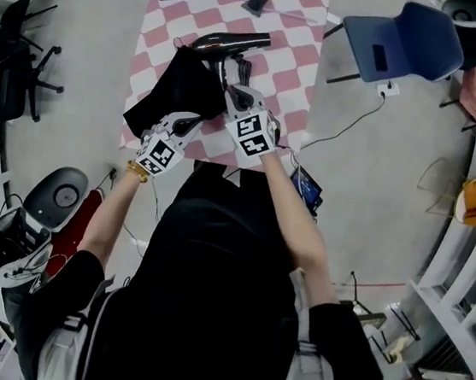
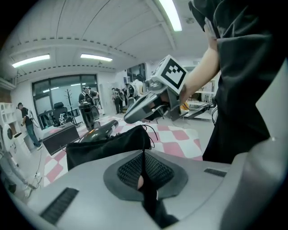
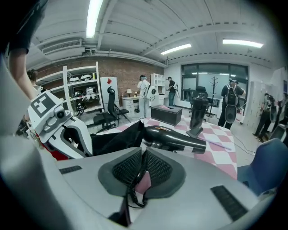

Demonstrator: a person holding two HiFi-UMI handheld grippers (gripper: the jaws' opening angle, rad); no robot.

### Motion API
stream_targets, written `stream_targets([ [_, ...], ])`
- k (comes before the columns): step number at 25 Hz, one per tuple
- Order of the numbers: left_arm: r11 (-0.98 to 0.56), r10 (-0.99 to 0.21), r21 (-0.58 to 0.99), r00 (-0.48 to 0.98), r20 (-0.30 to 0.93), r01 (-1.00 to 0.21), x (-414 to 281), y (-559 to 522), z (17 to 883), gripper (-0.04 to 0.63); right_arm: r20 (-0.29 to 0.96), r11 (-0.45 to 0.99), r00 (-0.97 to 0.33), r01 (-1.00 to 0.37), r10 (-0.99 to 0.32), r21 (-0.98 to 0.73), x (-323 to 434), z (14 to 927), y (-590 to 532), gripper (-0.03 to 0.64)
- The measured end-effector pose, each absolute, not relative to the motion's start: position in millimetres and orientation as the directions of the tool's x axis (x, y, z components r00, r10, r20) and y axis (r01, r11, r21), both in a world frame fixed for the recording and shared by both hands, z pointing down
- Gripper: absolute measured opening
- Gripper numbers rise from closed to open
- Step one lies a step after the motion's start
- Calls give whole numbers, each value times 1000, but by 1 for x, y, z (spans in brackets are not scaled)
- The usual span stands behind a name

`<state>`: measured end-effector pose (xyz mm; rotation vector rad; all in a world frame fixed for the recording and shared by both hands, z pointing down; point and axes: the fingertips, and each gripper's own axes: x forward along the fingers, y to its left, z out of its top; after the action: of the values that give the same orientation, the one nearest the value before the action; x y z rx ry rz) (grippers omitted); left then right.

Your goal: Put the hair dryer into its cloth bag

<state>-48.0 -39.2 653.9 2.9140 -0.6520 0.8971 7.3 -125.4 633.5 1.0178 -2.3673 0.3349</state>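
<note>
The checkered surface (image 1: 291,71) spreads beneath the hair dryer (image 1: 230,42), and whether the dryer rests on it or hangs just above it cannot be told. The dryer's barrel runs across the head view with its nozzle to the right and slightly away from the person. Its handle drops back toward the person.

The black cloth bag (image 1: 177,91) hangs left of the dryer, its upper edge meeting the barrel's rear end and its length trailing down and left.

The right claw (image 3: 143,168), just behind the dryer's handle, is closed on the cord (image 3: 131,193) at the handle's foot. That forearm reaches straight forward and tips downward.

The left claw (image 2: 144,166), left of the handle and near the right claw, is clamped on a fold of the bag. That forearm angles in toward the dryer.
</note>
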Motion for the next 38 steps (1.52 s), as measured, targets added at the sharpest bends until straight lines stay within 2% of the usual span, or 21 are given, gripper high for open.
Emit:
stream_targets([
  [3,-912,-373,-68,746,553,-405,-49,-28,664,21,598,729,-608,-682,-522,-57,-11,650,-125,18],
  [6,-868,-421,1,736,530,-497,-57,-35,650,29,618,751,-617,-657,-487,-64,-21,659,-128,18],
  [10,-744,-489,165,695,527,-648,-75,-65,641,160,665,785,-622,-613,-413,-85,-36,675,-126,20],
  [13,-726,-498,194,698,514,-660,-78,-75,633,169,708,807,-630,-572,-318,-146,-47,693,-110,40],
  [15,-765,-437,242,758,485,-596,-75,-69,618,169,718,805,-653,-548,-241,-228,-54,700,-98,40],
  [17,-820,-316,303,825,469,-486,-69,-53,602,169,730,794,-654,-545,-201,-269,-52,708,-90,40],
  [19,-864,-230,294,840,491,-409,-69,-39,594,169,733,782,-643,-567,-223,-260,-42,711,-92,40],
  [20,-871,-227,278,834,503,-404,-71,-38,592,169,724,777,-643,-579,-247,-249,-38,709,-97,40],
  [22,-843,-283,277,818,501,-461,-76,-53,595,169,683,771,-665,-592,-302,-235,-37,698,-109,40],
  [25,-708,-437,298,729,526,-640,-93,-94,619,169,622,790,-703,-576,-345,-212,-50,684,-129,42],
  [26,-645,-481,299,677,557,-704,-101,-108,632,169,627,806,-709,-553,-322,-212,-56,683,-132,51],
  [28,-508,-539,310,577,614,-804,-116,-131,660,167,673,863,-709,-459,-212,-211,-72,689,-125,140],
  [29,-454,-556,326,550,623,-829,-120,-139,669,167,697,894,-701,-398,-152,-206,-79,695,-118,156],
  [31,-403,-563,359,537,629,-842,-123,-148,681,167,730,934,-679,-305,-75,-188,-88,704,-106,156],
  [35,-431,-487,326,521,701,-842,-118,-145,709,159,716,966,-698,-189,-6,-176,-92,697,-94,155],
  [38,-451,-447,309,511,734,-837,-120,-135,721,55,683,957,-730,-213,-24,-194,-91,688,-101,156],
])
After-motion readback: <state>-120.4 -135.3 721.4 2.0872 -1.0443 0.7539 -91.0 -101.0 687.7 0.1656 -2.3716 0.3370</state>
